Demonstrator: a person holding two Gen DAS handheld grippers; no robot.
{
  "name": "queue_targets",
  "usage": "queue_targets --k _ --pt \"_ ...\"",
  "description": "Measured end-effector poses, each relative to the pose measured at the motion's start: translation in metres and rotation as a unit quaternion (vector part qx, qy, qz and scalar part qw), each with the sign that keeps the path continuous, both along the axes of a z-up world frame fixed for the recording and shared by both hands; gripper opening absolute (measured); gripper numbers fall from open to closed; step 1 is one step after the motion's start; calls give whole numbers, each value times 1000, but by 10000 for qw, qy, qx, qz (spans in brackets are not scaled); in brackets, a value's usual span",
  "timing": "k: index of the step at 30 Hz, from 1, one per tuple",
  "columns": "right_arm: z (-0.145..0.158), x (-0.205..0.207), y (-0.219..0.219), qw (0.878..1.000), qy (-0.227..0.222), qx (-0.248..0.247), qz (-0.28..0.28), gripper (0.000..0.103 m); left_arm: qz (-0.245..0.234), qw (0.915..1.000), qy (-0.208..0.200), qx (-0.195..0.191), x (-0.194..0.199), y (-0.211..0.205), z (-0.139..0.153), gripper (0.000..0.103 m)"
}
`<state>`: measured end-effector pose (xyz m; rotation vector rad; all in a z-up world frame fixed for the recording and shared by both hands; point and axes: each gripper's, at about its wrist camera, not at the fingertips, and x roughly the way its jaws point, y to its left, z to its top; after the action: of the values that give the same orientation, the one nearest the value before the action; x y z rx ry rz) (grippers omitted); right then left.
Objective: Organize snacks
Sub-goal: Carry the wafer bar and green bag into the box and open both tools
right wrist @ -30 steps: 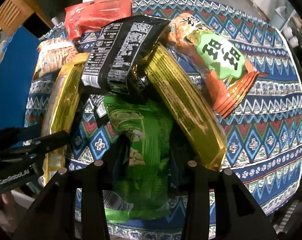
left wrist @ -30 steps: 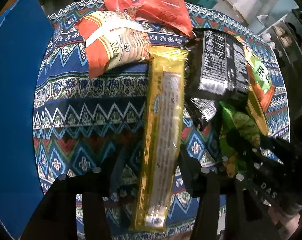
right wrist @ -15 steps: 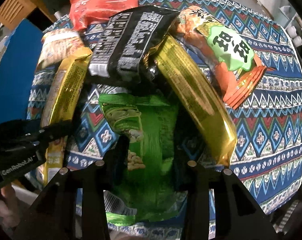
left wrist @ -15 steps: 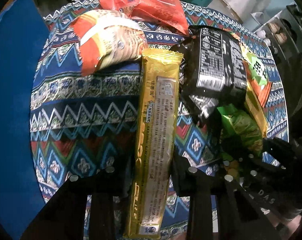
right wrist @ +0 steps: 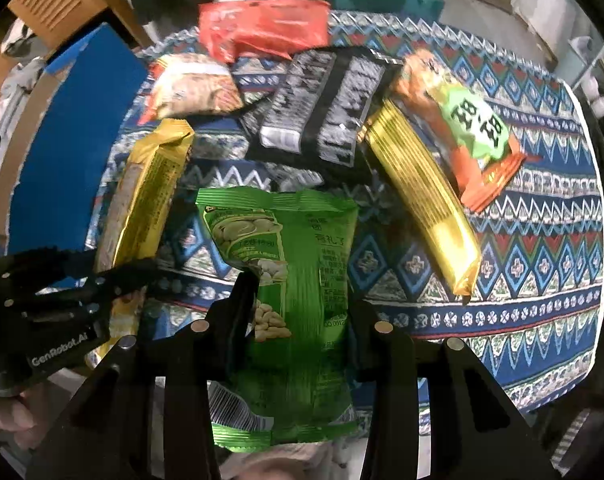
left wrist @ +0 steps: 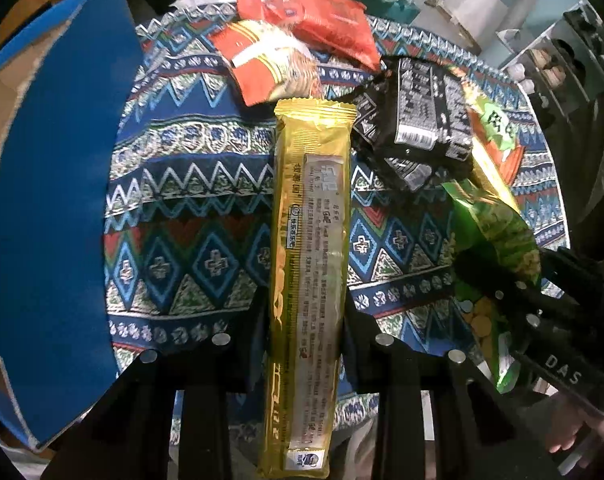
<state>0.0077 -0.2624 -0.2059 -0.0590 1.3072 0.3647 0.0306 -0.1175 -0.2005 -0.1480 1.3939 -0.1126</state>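
A: Now, item one: long gold wafer pack [left wrist: 308,264]. We hold it in the left gripper [left wrist: 302,340], whose fingers [left wrist: 254,332] are closed tight across its lower half. Its long axis runs straight ahead along the fingers, far end reaching toward the orange-and-white pouch [left wrist: 268,68].

B: Item two: green nut bag [right wrist: 290,284]. We have it in the right gripper [right wrist: 298,332], fingers [right wrist: 238,312] pinched on its lower middle and partly closed to the bag's width. Top seam points away from us; barcode end hangs nearest the camera.

A: Location of both?

B: Both sit over the near edge of the patterned tabletop [right wrist: 542,248]. Whether they hang clear of the cloth, we cannot tell.

A: Left on the cloth: red pouch [left wrist: 306,20] at the far side, black pack [left wrist: 426,120], a second gold pack [right wrist: 422,200] lying diagonally, an orange pouch with a green label [right wrist: 470,128].

B: Destination, we judge: the blue cardboard box [left wrist: 50,200]. It lies to the left of both grippers, and the left one is nearer.

A: Then the wafer pack likely goes first; its length runs roughly along the box's blue wall, so we judge a sideways carry needs little turning.
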Motion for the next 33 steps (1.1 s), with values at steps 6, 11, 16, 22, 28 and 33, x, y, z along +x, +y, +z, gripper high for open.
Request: queue_targets --k 6,11,16,22,28,33 --pt "29 -1 3 9996 -290 8 69 39 47 9997 -222 -57 -10 17 27 32" --pt "44 2 4 9989 -456 51 95 39 110 9990 -412 -102 -10 17 44 32" --pt "65 -4 12 9977 -670 76 111 39 187 9976 -660 -33 -12 30 63 32" --pt "79 3 23 9966 -783 227 120 39 261 9956 -890 -116 -13 44 88 32" --pt "92 9 43 9953 -865 358 240 39 418 9936 -1038 -134 -15 64 107 32" --pt "103 11 70 9934 -945 454 476 39 639 9910 -1172 -127 -16 89 119 32"
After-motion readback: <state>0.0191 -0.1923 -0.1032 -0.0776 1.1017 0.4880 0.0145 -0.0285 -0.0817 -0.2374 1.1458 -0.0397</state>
